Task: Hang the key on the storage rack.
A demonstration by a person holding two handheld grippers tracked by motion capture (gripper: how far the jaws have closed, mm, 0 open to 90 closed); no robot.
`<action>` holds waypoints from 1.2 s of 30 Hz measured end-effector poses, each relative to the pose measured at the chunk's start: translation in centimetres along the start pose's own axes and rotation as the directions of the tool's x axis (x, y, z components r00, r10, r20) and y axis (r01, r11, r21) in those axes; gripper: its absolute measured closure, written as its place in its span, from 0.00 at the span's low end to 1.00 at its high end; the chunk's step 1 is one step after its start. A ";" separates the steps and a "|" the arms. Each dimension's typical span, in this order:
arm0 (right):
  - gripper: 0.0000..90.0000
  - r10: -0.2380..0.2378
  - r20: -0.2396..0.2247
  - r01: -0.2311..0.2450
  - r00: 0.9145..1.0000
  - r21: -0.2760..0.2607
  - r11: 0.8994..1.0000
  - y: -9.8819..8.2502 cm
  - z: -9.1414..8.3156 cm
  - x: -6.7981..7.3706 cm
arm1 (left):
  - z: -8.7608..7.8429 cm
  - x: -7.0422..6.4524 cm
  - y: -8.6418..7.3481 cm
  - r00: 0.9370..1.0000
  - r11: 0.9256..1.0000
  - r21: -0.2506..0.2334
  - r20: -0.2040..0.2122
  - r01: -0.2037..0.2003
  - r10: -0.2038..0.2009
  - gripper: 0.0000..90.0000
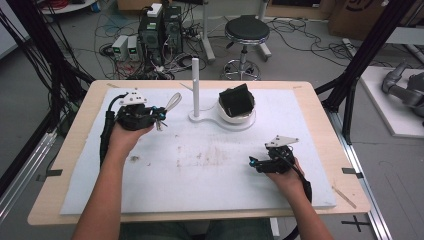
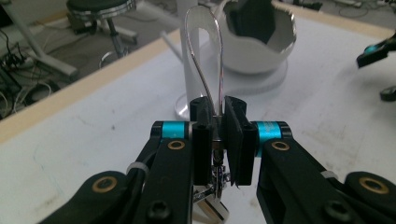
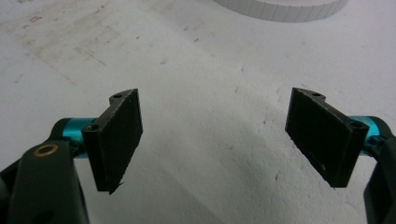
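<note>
Forearms come in from the near edge in the high view, each hand gripping a set of tongs over the white-covered counter [image 1: 200, 175]. At the left tongs [image 1: 159, 116] a clear looped strap [image 1: 173, 101] sticks up and away from the tips, and small metal pieces hang under them. Just beyond that loop stands a white post [image 1: 195, 82] on its flat base, and beside the post a white bowl [image 1: 235, 116] holds a black block [image 1: 236, 99]. Well apart from these, the right tongs [image 1: 254, 162] sit low over the counter.

From the left gripper view, the left tongs [image 2: 218, 135] are clamped on the lower end of the strap [image 2: 204, 51], which arches up ahead of the pads; keys [image 2: 215, 186] dangle below. The post [image 2: 194, 60] and the bowl [image 2: 261, 46] stand straight ahead.

From the right gripper view, the right tongs [image 3: 217, 135] stand wide apart, with bare counter [image 3: 210, 70] between the pads [image 3: 120, 135].
</note>
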State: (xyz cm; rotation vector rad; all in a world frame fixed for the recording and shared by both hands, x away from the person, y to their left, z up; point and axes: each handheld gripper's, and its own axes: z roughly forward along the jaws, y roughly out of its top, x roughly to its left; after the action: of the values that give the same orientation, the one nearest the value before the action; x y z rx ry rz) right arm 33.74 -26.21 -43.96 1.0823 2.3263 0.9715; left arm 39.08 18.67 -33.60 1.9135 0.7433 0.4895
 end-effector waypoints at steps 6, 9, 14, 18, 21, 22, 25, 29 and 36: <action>0.21 -0.005 -0.002 0.005 1.000 -0.005 1.000 0.1 0.0 0.1 | -1.0 -0.7 2.8 1.000 0.999 -0.048 -0.014 -0.018 0.017 0.90; 0.21 -0.002 -0.005 0.002 1.000 -0.005 1.000 0.1 0.0 0.1 | -1.4 -0.9 3.9 0.999 0.997 -0.062 -0.019 -0.036 0.035 0.90; 0.21 -0.002 -0.004 0.002 1.000 -0.007 1.000 0.1 0.0 0.1 | -1.5 -1.3 5.7 0.998 0.995 -0.076 -0.025 -0.059 0.058 0.90; 0.21 -0.002 -0.004 0.002 1.000 -0.002 1.000 0.1 0.0 0.1 | -1.0 -1.6 6.7 0.997 0.995 -0.065 -0.025 -0.079 0.077 0.90; 0.21 -0.001 -0.005 0.001 1.000 -0.006 1.000 0.1 0.0 0.1 | -0.5 -1.7 7.1 0.996 0.995 -0.059 -0.023 -0.082 0.081 0.90; 0.21 0.000 -0.006 0.000 1.000 -0.005 1.000 0.1 0.0 0.1 | -0.2 -1.7 7.2 0.996 0.995 -0.053 -0.024 -0.085 0.084 0.90; 0.21 -0.001 -0.005 0.001 1.000 -0.003 1.000 0.1 0.0 0.2 | 0.4 -1.8 7.5 0.996 0.995 -0.047 -0.027 -0.088 0.087 0.90; 0.21 -0.007 -0.006 0.007 1.000 -0.003 1.000 0.1 0.0 0.1 | 1.2 -1.9 7.8 0.995 0.995 -0.037 -0.037 -0.093 0.092 0.90; 0.21 -0.007 -0.007 0.007 1.000 -0.005 1.000 0.1 0.0 0.1 | 2.5 -2.2 8.2 0.994 0.994 -0.009 -0.039 -0.105 0.104 0.90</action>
State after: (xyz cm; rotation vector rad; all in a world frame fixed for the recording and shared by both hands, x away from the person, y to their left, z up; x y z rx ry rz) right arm 33.74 -26.06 -43.91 1.0698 2.3307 0.9801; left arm 41.35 12.89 -27.35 1.9445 0.6661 0.5957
